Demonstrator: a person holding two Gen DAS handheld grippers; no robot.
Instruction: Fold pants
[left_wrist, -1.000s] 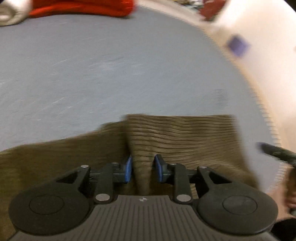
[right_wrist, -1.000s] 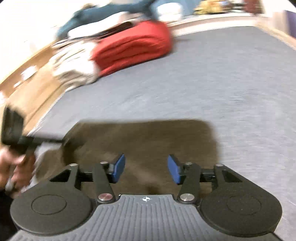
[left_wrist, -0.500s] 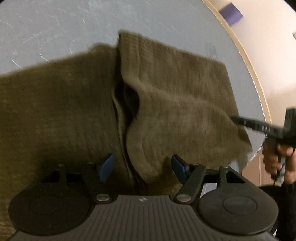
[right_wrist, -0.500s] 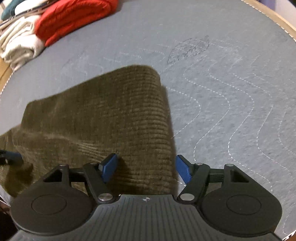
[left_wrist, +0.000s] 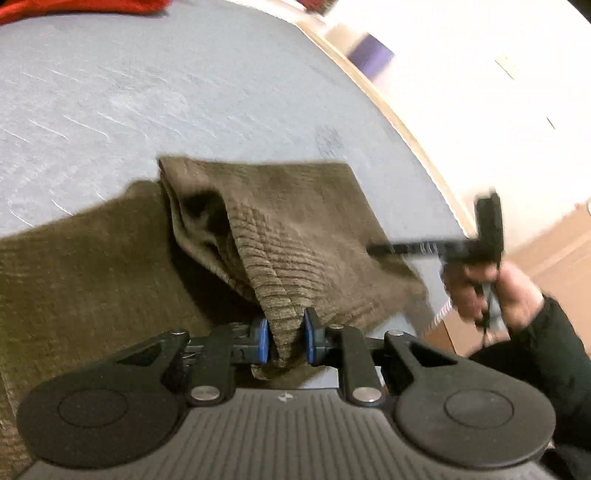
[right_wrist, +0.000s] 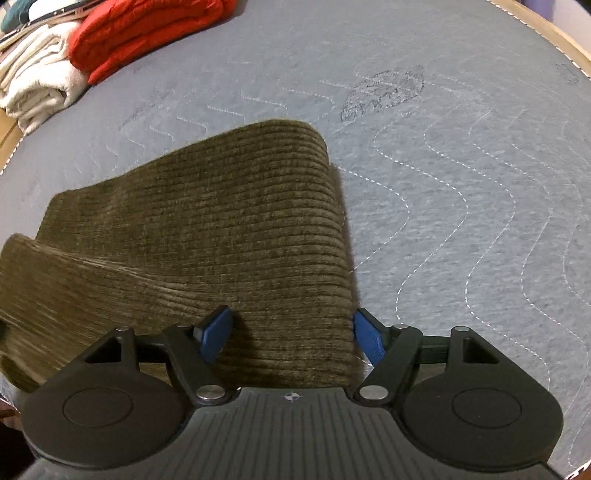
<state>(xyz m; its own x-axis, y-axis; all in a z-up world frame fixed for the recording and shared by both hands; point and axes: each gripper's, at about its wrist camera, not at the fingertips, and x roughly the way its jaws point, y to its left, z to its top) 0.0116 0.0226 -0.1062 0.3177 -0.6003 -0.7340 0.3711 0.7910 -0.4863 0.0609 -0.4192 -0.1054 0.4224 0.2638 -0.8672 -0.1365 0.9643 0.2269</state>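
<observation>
Olive corduroy pants (left_wrist: 314, 229) lie folded on a grey quilted mattress (left_wrist: 147, 92). My left gripper (left_wrist: 284, 339) has its blue pads pressed on a raised ridge of that cloth, and its jaws are still closing; the pinched fabric stands up in a peak. In the right wrist view the same pants (right_wrist: 221, 229) spread to the left. My right gripper (right_wrist: 291, 332) hovers over their right folded edge, jaws opening, with the cloth lying between the fingers but touched by neither pad. A person's hand (left_wrist: 517, 291) holding that gripper shows at the right of the left wrist view.
A folded red garment (right_wrist: 147, 33) and a folded cream one (right_wrist: 37, 85) sit at the mattress's far left. Bare quilted surface (right_wrist: 461, 184) stretches right of the pants. A wooden bed edge (left_wrist: 406, 122) runs along the right, beside a pale wall.
The left gripper opened half a second ago and has now closed on a fold of the pants, pulling it up. The right gripper came down over the pants' edge and widened.
</observation>
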